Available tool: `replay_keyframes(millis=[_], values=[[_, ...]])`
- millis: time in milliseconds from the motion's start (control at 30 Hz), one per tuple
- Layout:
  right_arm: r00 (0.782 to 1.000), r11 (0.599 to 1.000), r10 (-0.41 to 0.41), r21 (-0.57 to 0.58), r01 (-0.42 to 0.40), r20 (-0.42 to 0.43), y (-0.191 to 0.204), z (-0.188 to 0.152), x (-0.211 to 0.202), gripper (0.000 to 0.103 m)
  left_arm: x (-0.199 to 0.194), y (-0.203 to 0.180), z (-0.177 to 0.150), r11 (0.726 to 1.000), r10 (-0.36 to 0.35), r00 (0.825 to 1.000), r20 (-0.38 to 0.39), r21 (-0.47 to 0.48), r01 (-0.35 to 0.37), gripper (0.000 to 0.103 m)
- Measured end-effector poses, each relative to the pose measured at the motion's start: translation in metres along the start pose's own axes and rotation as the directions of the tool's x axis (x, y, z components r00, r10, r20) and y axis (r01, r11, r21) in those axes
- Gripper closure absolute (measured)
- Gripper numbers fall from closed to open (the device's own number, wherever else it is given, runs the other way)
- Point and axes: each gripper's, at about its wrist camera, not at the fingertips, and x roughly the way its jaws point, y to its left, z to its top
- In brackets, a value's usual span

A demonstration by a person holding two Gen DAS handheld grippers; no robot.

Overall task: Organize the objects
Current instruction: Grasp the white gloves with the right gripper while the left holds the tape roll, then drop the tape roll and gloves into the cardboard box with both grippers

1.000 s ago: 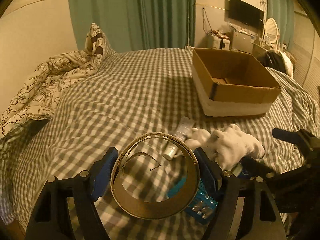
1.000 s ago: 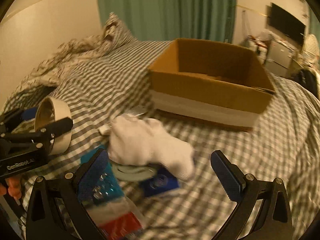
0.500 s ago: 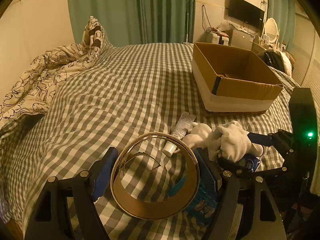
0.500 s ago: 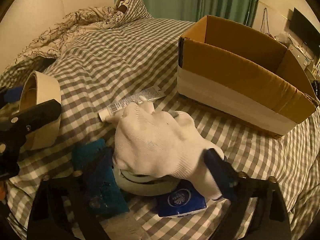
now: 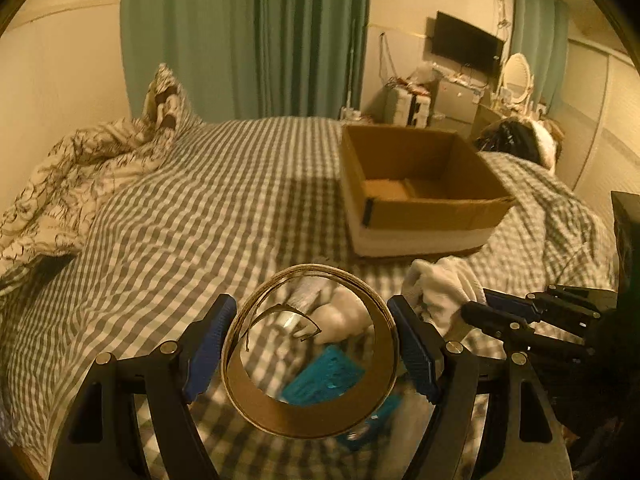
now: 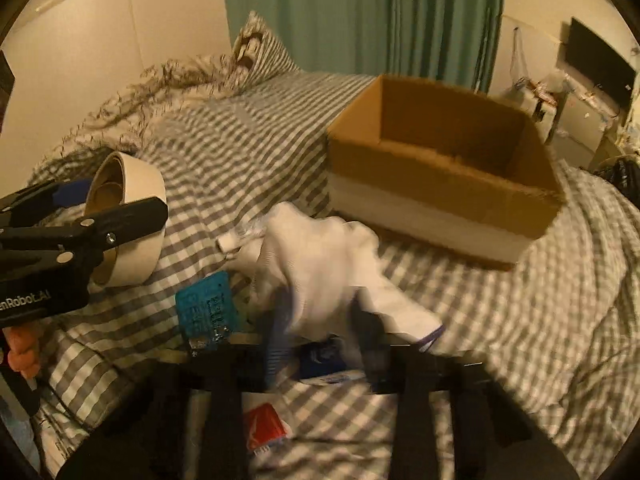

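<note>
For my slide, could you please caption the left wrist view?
Left gripper holds a tape roll above a checked bedspread, cardboard box ahead.

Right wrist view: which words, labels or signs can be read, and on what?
"nRobot.AI", start cut off by the frame edge: on the left hand-held gripper body.
Teal packet: print too blurred to read.
Blue packet: logo unreadable.
Red label: unreadable.

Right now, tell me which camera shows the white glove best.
The right wrist view: the white glove fills its centre, pinched between the right gripper fingers, though motion-blurred. The left wrist view shows only a bunched part of it beside the tape roll.
</note>
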Motion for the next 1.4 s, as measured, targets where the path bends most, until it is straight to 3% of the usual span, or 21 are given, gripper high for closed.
replay_keyframes(millis=[267, 633, 833, 1033, 1200, 1333, 1400], values=[[0.996, 1.000, -0.028, -0.009, 0.028, 0.083, -0.018, 0.010, -0.050, 0.090, -0.013, -0.028, 0.021, 0.997, -0.072, 0.997, 0.032, 0.027, 0.071, 0.024], [0.966, 0.993, -0.113, 0.008, 0.114, 0.232, -0.065, 0.079, -0.090, 0.090, -0.002, -0.057, 0.107, 0.985, -0.165, 0.980, 0.111, 0.069, 0.158, 0.024], [0.960, 0.990, -0.138, 0.038, 0.133, 0.242, -0.097, 0.126, -0.068, 0.090, 0.046, -0.078, 0.155, 0.983, -0.163, 0.983, 0.085, 0.100, 0.154, 0.024], [0.966, 0.987, -0.152, 0.077, 0.138, 0.211, -0.134, 0.160, -0.030, 0.090, 0.113, -0.091, 0.171, 0.983, -0.134, 0.991, 0.018, 0.129, 0.131, 0.024], [0.980, 0.985, -0.142, 0.114, 0.126, 0.143, -0.157, 0.159, 0.018, 0.090, 0.154, -0.088, 0.164, 0.978, -0.156, 0.987, -0.032, 0.138, 0.158, 0.024], [0.983, 0.981, -0.124, 0.167, 0.101, 0.135, -0.170, 0.147, 0.038, 0.088, 0.170, -0.090, 0.156, 0.968, -0.200, 0.977, -0.075, 0.140, 0.209, 0.021], [0.985, 0.977, -0.103, 0.198, 0.074, 0.139, -0.177, 0.143, 0.040, 0.083, 0.170, -0.087, 0.155, 0.970, -0.202, 0.977, -0.073, 0.124, 0.210, 0.015]])
